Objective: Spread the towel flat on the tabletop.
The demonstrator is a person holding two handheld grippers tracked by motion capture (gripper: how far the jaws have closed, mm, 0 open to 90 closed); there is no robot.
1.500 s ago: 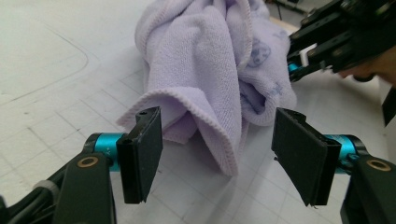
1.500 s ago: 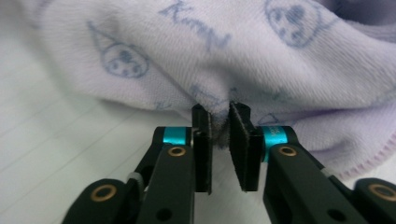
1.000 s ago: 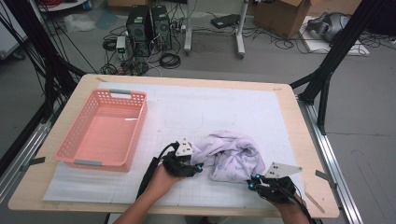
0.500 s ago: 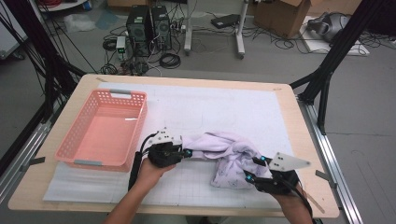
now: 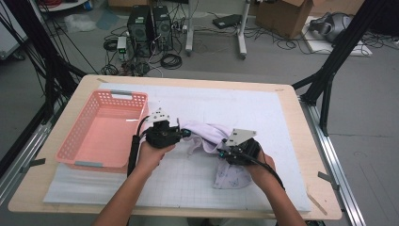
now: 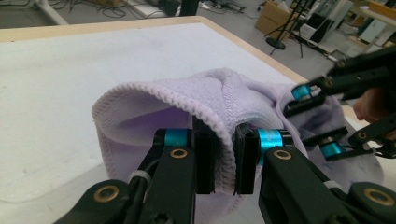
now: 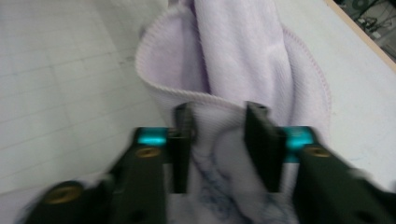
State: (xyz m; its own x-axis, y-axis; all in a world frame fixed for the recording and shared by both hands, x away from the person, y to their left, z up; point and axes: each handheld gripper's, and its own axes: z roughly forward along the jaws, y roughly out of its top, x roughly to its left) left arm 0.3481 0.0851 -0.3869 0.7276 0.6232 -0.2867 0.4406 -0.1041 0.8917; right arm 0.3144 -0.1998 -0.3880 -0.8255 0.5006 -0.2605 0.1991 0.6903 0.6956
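Lilac towel [image 5: 207, 134] lifted over white mat [image 5: 263, 108], beside pink basket [image 5: 101, 132]. Left gripper [image 6: 224, 158] clamped on hem; right gripper [image 7: 217, 140], just closing, half-wide around printed part. No readable writing.

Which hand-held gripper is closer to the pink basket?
Left. The left hand-held gripper sits just beside the pink basket, at its right rim, clamped on the purple towel. The right hand-held gripper is farther off, past the towel.
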